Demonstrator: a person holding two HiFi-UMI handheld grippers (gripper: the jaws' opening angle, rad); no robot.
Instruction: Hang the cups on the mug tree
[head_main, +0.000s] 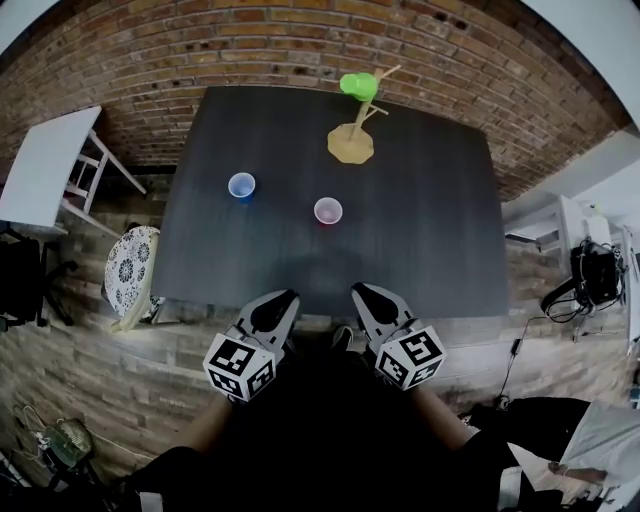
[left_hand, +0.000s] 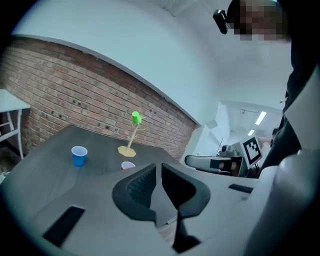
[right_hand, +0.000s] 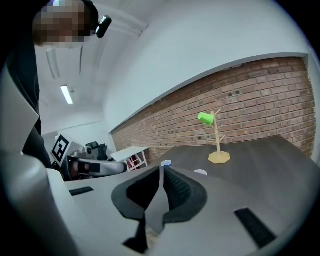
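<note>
Held left gripper (head_main: 281, 299) and right gripper (head_main: 364, 293) just off the near edge of the dark desk (head_main: 430, 240), jaws of both closed on nothing. Found blue cup (head_main: 241, 186) and pink cup (head_main: 328, 211) upright mid-desk, apart; green cup (head_main: 358, 85) on mug tree (head_main: 352, 142) near brick wall (head_main: 250, 45).

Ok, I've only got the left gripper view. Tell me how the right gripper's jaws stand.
Observer: The right gripper is shut, with nothing between its jaws.
Operator: Now place both grippers against the table.
Observer: In the head view, the left gripper and the right one hang side by side at the near edge of the table, well short of the cups.
Operator: Describe the pink cup; my view hides most of it.
Observer: The pink cup stands upright, open end up, right of the blue cup and apart from it.
</note>
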